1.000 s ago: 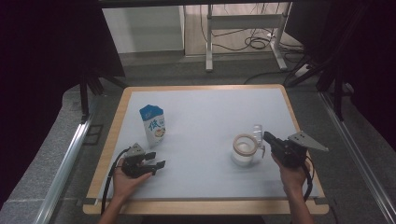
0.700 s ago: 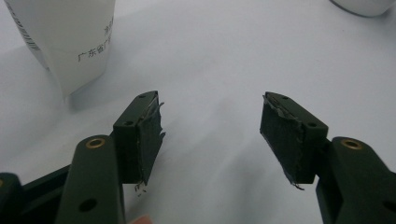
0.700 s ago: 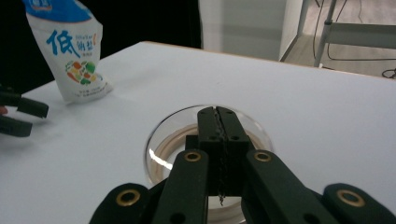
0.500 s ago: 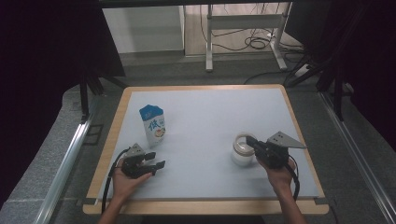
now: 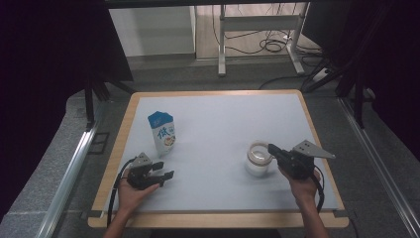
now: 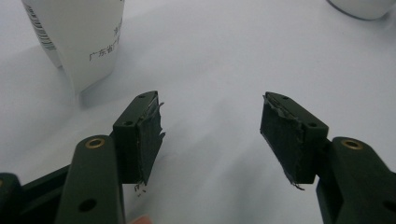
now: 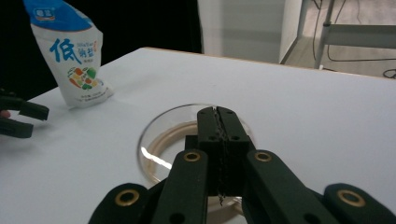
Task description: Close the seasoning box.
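Note:
A blue-and-white milk carton (image 5: 162, 133) (image 7: 72, 60) (image 6: 79, 37) stands upright on the white mat, left of centre. A clear glass cup (image 5: 257, 158) (image 7: 159, 140) (image 6: 364, 7) sits on the right side of the mat. My right gripper (image 5: 271, 148) (image 7: 218, 112) is shut, pads pressed together with nothing visible between them, its tips over the cup's mouth from the right. My left gripper (image 5: 167, 169) (image 6: 210, 135) (image 7: 18, 119) rests low near the front left, below the carton. It is open, and only bare mat lies between its pads.
The wooden table (image 5: 119, 148) carries a white mat (image 5: 223, 119) with free room in its middle and back. Dark curtains flank both sides. Beyond the far edge, cables (image 5: 270, 45) lie on the floor by a metal frame leg (image 5: 222, 44).
My right gripper has shifted a little left, from beside the cup to over its rim. The left gripper, the carton and the cup have stayed put.

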{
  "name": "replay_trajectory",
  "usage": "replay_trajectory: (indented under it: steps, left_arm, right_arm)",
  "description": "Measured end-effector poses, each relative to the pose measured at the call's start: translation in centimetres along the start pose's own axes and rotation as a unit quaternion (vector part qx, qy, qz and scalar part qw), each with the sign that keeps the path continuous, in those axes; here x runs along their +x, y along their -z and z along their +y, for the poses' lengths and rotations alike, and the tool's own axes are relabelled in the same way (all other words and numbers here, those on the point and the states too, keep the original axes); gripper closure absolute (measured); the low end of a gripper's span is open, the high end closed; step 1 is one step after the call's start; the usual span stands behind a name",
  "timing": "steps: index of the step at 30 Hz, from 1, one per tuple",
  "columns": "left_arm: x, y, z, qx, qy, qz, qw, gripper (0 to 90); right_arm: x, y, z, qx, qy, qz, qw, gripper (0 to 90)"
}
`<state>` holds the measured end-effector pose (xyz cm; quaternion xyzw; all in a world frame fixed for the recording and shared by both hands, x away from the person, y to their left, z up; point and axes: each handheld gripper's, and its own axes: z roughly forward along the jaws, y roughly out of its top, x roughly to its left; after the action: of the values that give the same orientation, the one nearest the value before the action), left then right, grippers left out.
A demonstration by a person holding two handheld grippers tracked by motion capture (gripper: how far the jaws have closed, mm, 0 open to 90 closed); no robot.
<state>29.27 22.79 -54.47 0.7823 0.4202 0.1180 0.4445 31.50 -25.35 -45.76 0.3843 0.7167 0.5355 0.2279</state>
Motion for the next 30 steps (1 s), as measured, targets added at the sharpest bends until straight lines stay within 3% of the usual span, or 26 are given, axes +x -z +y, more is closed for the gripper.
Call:
replay_trajectory:
  steps: [9, 13, 16, 24, 30]
  left_arm:
    - [0.1, 0.2, 0.0, -0.007, 0.004, 0.004, 1.0000, 38.0]
    - [0.2, 0.2, 0.0, -0.007, 0.005, 0.005, 1.0000, 37.8]
    - [0.2, 0.1, 0.0, -0.005, 0.004, 0.006, 1.0000, 36.9]
    - [0.3, 0.1, 0.0, -0.008, 0.009, 0.009, 0.9999, 36.3]
    - [0.4, 0.0, -0.1, -0.007, 0.011, 0.009, 0.9999, 35.8]
  right_arm:
    - [-2.3, 1.4, -0.6, -0.006, -0.019, -0.029, 0.9994, 86.9]
    - [-4.0, 1.8, -1.5, 0.005, -0.023, -0.050, 0.9985, 79.6]
    - [-4.5, 1.7, -1.8, 0.012, -0.023, -0.054, 0.9982, 73.7]
    - [-6.3, 1.0, -3.7, 0.069, -0.015, -0.072, 0.9948, 55.6]
    - [-6.8, 0.9, -4.7, 0.089, -0.012, -0.076, 0.9930, 48.6]
